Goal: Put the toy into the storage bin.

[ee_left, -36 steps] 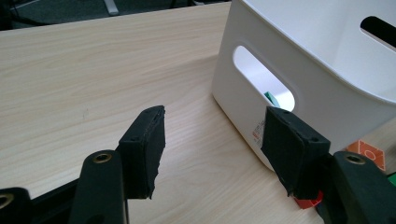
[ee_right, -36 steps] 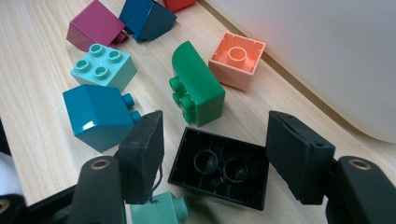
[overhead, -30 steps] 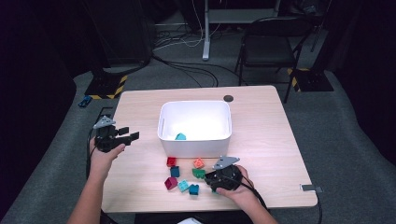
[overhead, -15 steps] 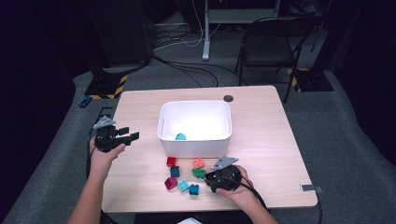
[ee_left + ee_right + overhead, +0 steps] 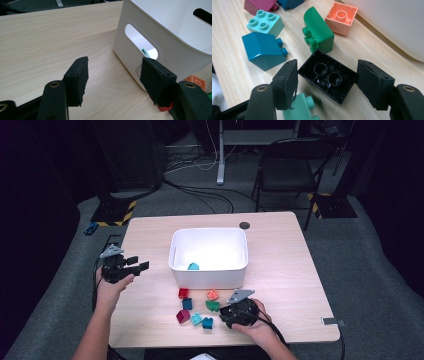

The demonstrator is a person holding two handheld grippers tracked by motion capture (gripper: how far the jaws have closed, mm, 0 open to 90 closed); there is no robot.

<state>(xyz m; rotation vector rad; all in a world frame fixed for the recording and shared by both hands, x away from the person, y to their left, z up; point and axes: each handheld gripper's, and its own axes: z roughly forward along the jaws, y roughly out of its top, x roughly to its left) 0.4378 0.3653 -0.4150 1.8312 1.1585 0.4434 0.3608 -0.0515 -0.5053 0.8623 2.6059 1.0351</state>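
My right gripper (image 5: 327, 75) hovers low at the table's front, its jaws just opened wide. A black brick (image 5: 328, 77) lies hollow side up between the pads, which stand at its corners without pressing. From above, the right gripper (image 5: 226, 315) points left at the scattered bricks. A green curved brick (image 5: 319, 30), an orange brick (image 5: 341, 18), a teal sloped brick (image 5: 263, 51) and a mint brick (image 5: 265, 23) lie just beyond it. My left gripper (image 5: 140, 263) rests at the table's left, open and empty, facing the white bin (image 5: 172, 254). The left gripper (image 5: 113, 72) looks at the bin's handle slot.
A teal brick (image 5: 193, 266) lies inside the bin. A red brick (image 5: 183, 293), a dark blue one (image 5: 187, 304) and a magenta one (image 5: 182, 316) sit in front of the bin. A black disc (image 5: 244, 225) lies at the far edge. Chairs and cables stand behind the table.
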